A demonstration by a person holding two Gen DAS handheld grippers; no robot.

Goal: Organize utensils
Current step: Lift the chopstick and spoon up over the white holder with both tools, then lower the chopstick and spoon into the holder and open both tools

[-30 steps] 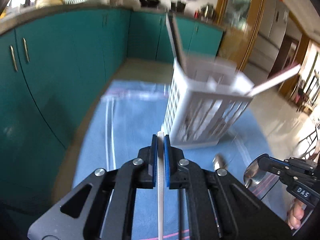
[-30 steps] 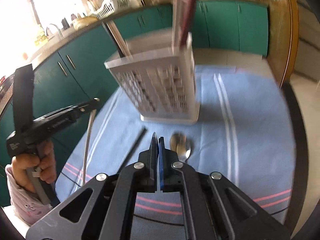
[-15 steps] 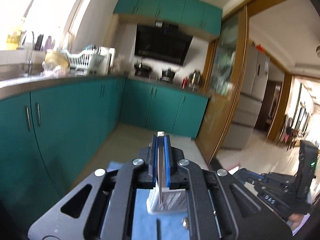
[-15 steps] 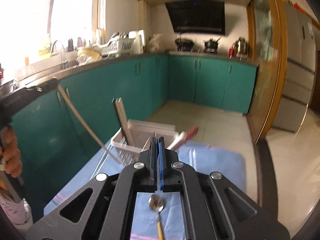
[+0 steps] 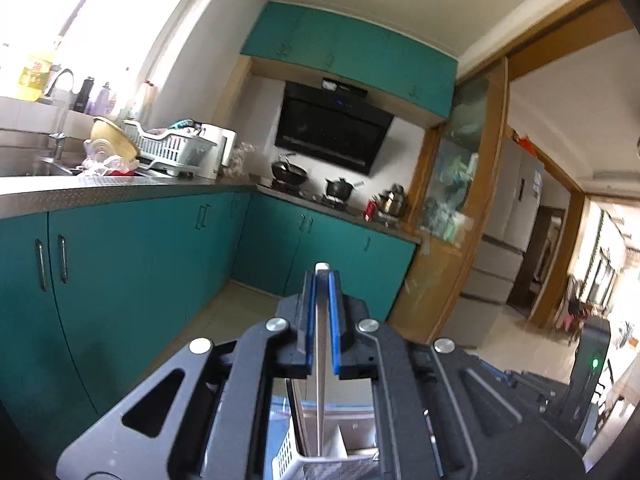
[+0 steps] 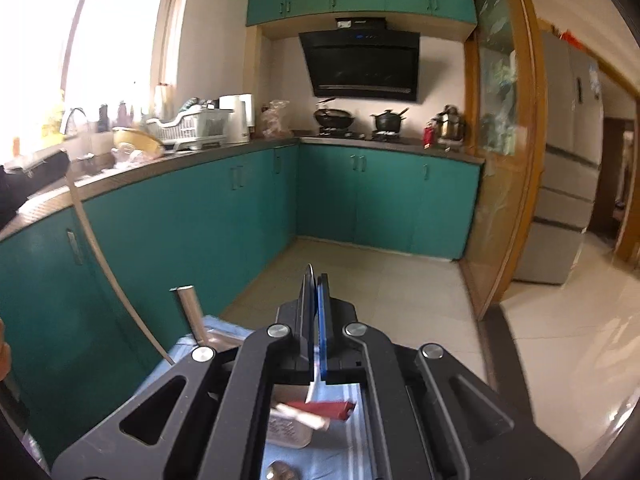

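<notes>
My left gripper (image 5: 322, 280) is shut on a thin white chopstick (image 5: 320, 360). The chopstick hangs down toward the white slotted utensil basket (image 5: 296, 460) below it. In the right wrist view, that same chopstick (image 6: 104, 264) slants down from the left edge. My right gripper (image 6: 316, 280) is shut on a thin metal spoon (image 6: 310, 270), seen edge-on between the pads. Under it stands the basket (image 6: 288, 436), holding a red-handled utensil (image 6: 324, 406) and a steel handle (image 6: 190, 312). Another spoon's bowl (image 6: 280, 472) lies on the blue striped cloth (image 6: 352, 456).
Teal cabinets (image 5: 120, 280) run along the left and far side under a steel counter with a dish rack (image 5: 168, 148) and a stove with pots (image 5: 340, 188). Tiled floor (image 6: 380, 280) lies beyond the table. A doorway and fridge (image 6: 568, 200) are on the right.
Both grippers have risen and tipped up, each still holding its utensil. The basket and cloth dropped from the middle of both views to the bottom edge, and the kitchen walls came into sight.
</notes>
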